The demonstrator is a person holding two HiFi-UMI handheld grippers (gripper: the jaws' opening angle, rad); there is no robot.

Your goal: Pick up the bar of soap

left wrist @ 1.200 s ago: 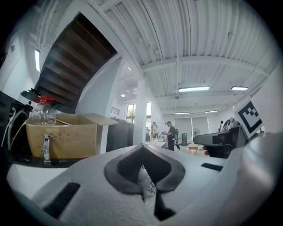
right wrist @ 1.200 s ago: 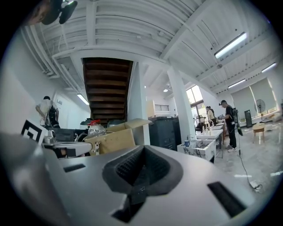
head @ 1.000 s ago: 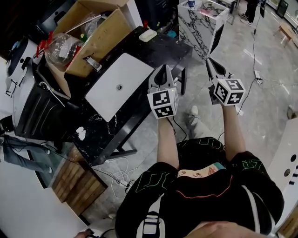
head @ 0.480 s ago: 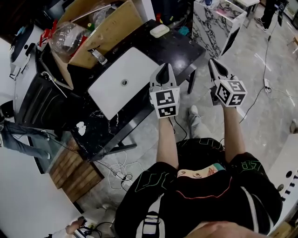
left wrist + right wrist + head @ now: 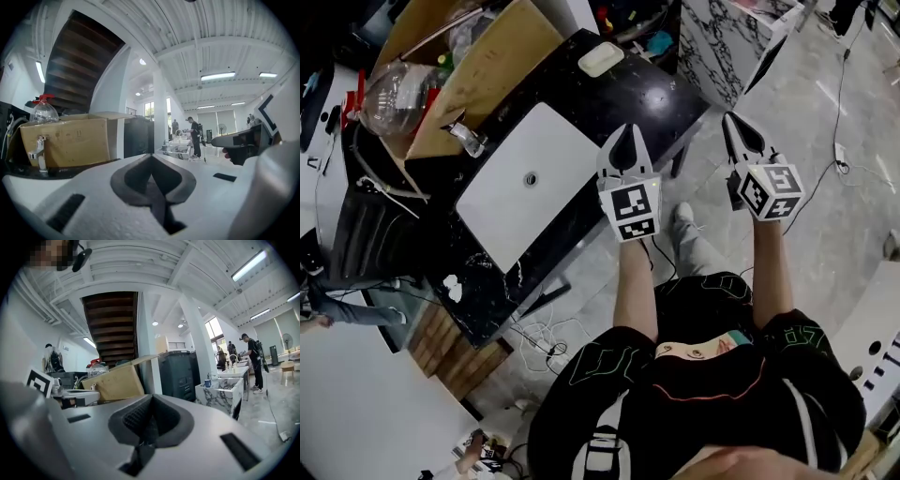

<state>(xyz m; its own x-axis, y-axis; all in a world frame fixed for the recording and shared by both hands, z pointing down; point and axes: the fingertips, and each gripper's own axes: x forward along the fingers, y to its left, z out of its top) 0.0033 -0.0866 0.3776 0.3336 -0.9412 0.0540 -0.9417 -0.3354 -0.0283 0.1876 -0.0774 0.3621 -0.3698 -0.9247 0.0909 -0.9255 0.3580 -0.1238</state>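
Note:
The pale bar of soap lies at the far end of the black marble table, beyond both grippers. In the head view my left gripper hangs over the table's near right edge, pointing toward the soap, shut with nothing in it. Off the table's right side, above the floor, my right gripper is also shut and empty. The left gripper view shows closed jaws against a cardboard box. The right gripper view likewise shows closed jaws. The soap is not seen in either gripper view.
A white flat panel lies on the table's middle. An open cardboard box with a clear bottle and a metal fitting stands at the back left. A marble-patterned cabinet is to the right, and cables trail on the floor.
The head view has shifted a little, so the table sits slightly lower left in frame. Both grippers stay shut, side by side, in nearly the same place.

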